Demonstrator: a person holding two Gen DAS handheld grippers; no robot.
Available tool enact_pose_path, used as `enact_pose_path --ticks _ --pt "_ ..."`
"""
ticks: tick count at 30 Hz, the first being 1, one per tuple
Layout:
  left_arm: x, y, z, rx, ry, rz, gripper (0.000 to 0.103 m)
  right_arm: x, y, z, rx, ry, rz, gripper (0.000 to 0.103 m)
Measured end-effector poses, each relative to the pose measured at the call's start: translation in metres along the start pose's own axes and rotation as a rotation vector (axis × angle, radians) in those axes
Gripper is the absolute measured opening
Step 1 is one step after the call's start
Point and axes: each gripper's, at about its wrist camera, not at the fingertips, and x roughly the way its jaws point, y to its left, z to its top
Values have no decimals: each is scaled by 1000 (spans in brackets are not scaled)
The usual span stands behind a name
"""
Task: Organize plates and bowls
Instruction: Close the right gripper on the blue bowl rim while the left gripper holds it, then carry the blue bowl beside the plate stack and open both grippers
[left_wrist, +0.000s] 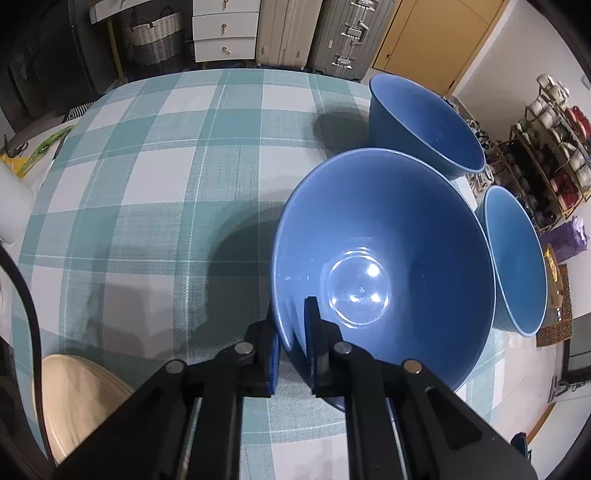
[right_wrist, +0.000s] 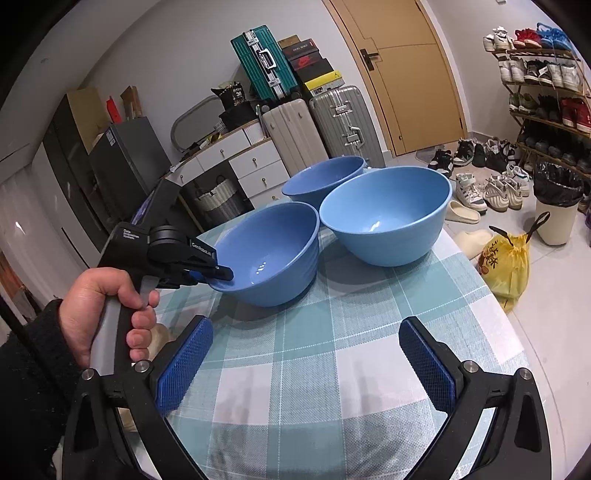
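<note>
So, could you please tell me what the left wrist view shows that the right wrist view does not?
Only the left wrist view shows the left gripper up close, one pad on each side of the nearest blue bowl's rim, and a beige plate at the table's near edge.

Only the right wrist view shows the hand holding the left gripper, the open right gripper over bare cloth, the shoe rack in full and a yellow bag.

Both show three blue bowls on the checked tablecloth, and suitcases behind.
</note>
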Motion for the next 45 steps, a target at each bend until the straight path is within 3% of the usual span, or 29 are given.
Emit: enact_pose_path --ticks 9,21,23,25,27,31,33,35,43,45 --pt "-5 7 -11 20 51 -16 8 5 -7 2 34 21 -10 102" --pt "-22 7 -57 115 117 -43 8 25 -17 4 150 86 45 101" --pt "-27 5 -67 140 126 -49 8 30 -21 3 188 107 49 95" --pt "-32 3 -76 158 131 -52 8 37 -25 2 230 145 52 81" --pt "-35 1 -85 174 142 -63 8 44 -29 0 251 176 28 79" --pt "-42 -2 -103 197 162 -97 8 56 -32 -6 273 236 24 54" --pt "-46 -3 -110 200 166 -114 8 59 -32 -10 278 255 29 48" --pt "-47 -3 -113 204 170 -119 8 60 -32 -12 281 262 11 35" --pt "-48 -2 -120 205 165 -120 8 55 -23 -15 218 247 21 11" --pt "-48 -2 -120 200 162 -119 8 54 -22 -16 210 245 15 10"
